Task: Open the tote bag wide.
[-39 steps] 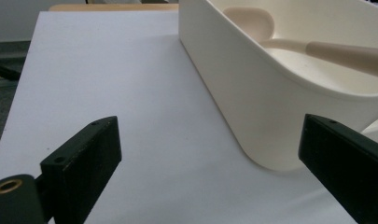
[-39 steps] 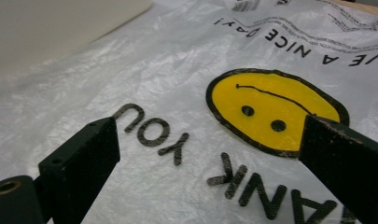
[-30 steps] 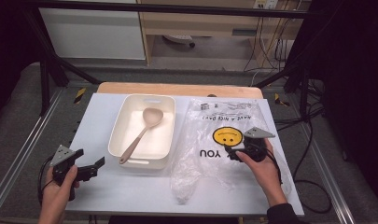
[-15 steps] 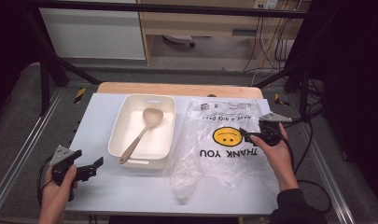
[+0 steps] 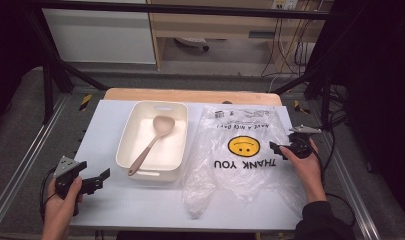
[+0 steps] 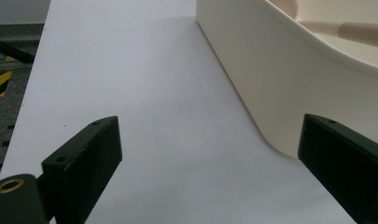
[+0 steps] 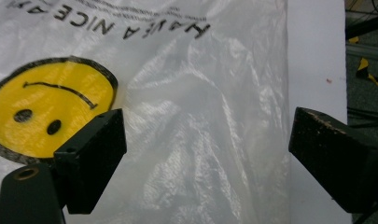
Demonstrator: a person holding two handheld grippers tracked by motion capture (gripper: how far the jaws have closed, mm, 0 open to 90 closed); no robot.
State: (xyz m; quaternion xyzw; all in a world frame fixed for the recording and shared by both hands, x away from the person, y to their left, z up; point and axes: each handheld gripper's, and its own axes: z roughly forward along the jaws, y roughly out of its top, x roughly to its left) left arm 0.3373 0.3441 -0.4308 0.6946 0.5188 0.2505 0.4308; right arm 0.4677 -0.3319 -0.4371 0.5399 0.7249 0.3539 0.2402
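Since the plastic bag (image 5: 242,155) is thin and slippery, I'd pinch its edge beside my gaping, empty right gripper (image 5: 279,149).

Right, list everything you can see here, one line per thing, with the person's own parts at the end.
plastic bag: one, clear with a yellow smiley and black lettering, lying flat on the right half of the table.
tub: one, cream, on the table left of the bag.
spoon: one, pinkish beige, lying inside the tub.
table: one, white top with a wooden edge at the far side.
cabinet: one, white, on the floor beyond the table.
left tool: one, black, open, over the table's near left corner.
right tool: one, black, open, over the bag's right edge.
hands: two, one on each tool.
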